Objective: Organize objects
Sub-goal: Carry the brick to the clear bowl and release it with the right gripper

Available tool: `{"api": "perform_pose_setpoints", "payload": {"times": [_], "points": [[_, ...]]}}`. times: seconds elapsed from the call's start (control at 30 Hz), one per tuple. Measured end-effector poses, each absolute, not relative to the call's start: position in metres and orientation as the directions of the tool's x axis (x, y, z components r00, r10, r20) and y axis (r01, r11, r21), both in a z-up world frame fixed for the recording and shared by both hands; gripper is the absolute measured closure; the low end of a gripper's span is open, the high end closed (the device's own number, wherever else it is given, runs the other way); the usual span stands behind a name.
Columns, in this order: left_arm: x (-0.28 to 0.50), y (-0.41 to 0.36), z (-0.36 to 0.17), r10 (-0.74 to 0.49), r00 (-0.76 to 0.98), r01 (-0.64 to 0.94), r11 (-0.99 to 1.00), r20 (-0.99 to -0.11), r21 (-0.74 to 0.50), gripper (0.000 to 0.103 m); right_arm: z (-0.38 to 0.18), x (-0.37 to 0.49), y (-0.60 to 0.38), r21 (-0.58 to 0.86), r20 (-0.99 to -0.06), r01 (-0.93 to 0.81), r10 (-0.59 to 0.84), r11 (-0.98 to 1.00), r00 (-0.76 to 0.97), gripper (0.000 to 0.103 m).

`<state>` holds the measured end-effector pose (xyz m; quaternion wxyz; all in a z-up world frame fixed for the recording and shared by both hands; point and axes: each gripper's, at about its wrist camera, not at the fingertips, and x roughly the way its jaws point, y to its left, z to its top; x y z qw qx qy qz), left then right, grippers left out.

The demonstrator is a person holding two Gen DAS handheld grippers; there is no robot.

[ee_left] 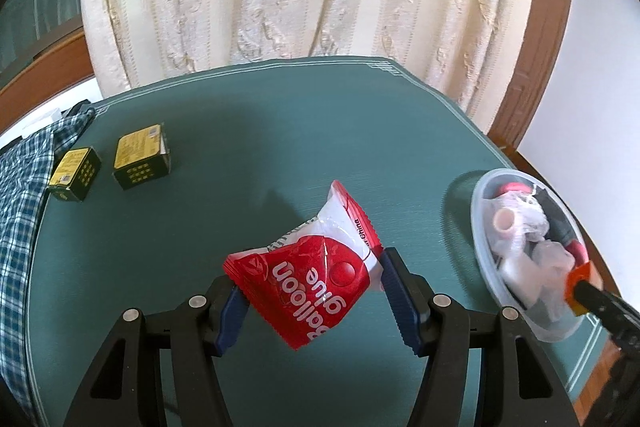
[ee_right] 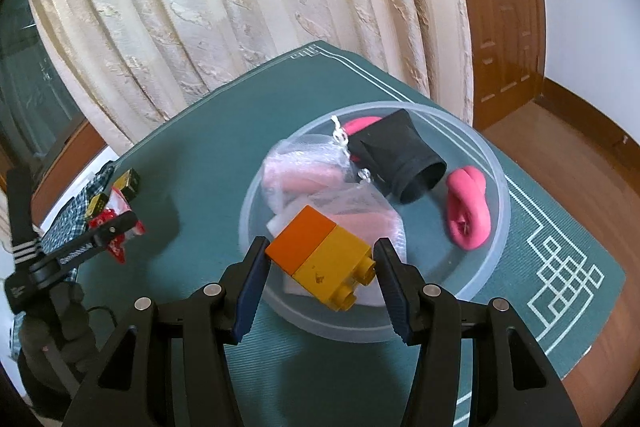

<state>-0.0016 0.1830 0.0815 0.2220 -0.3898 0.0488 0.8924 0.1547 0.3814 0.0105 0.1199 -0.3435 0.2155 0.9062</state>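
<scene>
We've got left tongs pinching the balloon glue packet, right tongs pinching the orange-yellow block over the clear bowl.

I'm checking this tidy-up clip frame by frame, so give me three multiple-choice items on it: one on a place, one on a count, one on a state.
1. Where is the pink ring?
A. inside the clear bowl
B. on the mat beside the bowl
C. on the checked cloth

2. How many black-and-yellow boxes stand on the green mat?
A. one
B. two
C. four

3. What is the left gripper doing?
A. hanging open with nothing in it
B. holding the red balloon glue packet
C. holding a toy block

Answers: 1 A, the ring lies within the bowl's rim. 2 B, one box and another sit side by side. 3 B, both pads press on the packet, lifted above the mat.
</scene>
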Motion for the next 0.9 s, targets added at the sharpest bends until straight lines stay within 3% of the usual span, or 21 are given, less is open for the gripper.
{"api": "perform_pose_setpoints", "payload": {"times": [0.47,0.9], "points": [[0.018,0.219,0.089,0.392,-0.573,-0.503,-0.862,-0.719,-0.069,0.038,-0.01,0.148,0.405,0.266,-0.708,-0.407,0.109,-0.874,-0.697,0.051],[0.039,0.257,0.093,0.468,-0.498,-0.601,-0.793,-0.73,-0.098,0.038,-0.007,0.155,0.415,0.263,-0.682,-0.399,0.123,-0.879,-0.72,0.051]]}}
